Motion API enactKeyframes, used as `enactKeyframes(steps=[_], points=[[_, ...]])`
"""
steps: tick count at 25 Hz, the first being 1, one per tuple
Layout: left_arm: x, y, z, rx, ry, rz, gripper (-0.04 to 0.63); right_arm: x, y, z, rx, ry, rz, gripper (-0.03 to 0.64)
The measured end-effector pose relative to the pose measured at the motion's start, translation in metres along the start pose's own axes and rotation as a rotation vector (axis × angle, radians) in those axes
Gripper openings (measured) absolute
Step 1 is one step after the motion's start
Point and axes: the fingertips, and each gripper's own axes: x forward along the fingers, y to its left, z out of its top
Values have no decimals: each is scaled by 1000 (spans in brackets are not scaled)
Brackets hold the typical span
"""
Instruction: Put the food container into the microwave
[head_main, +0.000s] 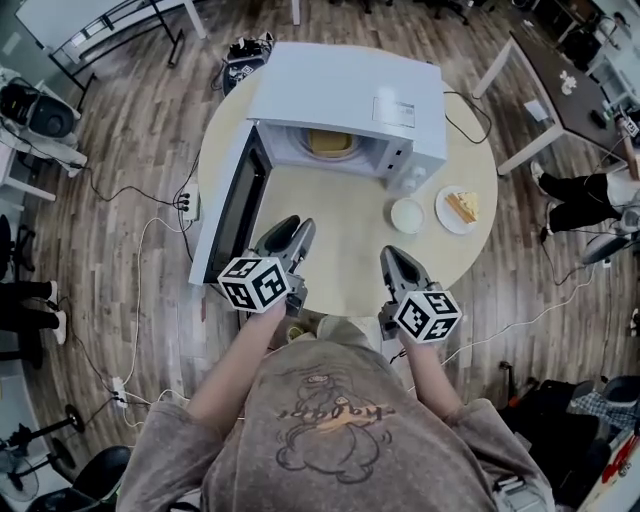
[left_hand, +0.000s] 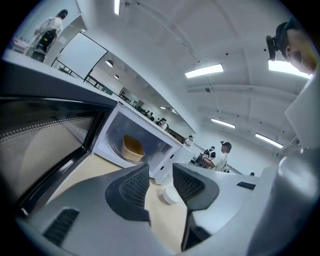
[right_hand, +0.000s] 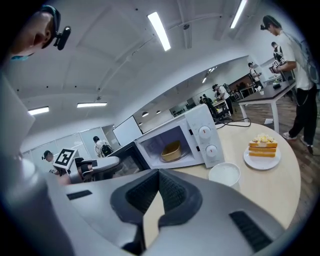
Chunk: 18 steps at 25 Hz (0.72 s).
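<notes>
Two empty tongs; loading looks done.
The food container (head_main: 330, 143) sits inside the microwave (head_main: 345, 100), far on the table (head_main: 350, 250); left tongs (left_hand: 161, 170) narrowly apart, right tongs (right_hand: 159, 171) closed; only the open door (head_main: 235, 210) seems left.

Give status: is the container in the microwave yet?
Done: the food container sits inside the microwave. In hand: nothing; left claw open and empty, right claw shut on nothing. Left: the door stands open, so probably closing it.
</notes>
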Motion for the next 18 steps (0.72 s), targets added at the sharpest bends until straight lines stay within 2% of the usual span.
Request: enactKeyframes(steps=[8, 14, 18], points=[[-49, -14, -18, 118, 17, -10, 143, -37, 36, -16, -67, -20, -29, 0], [-83, -12, -31, 249, 31, 35, 115, -61, 48, -28, -119, -20, -49, 0], [-92, -10, -33, 275, 19, 43, 84, -67, 46, -31, -138, -24, -50, 0]])
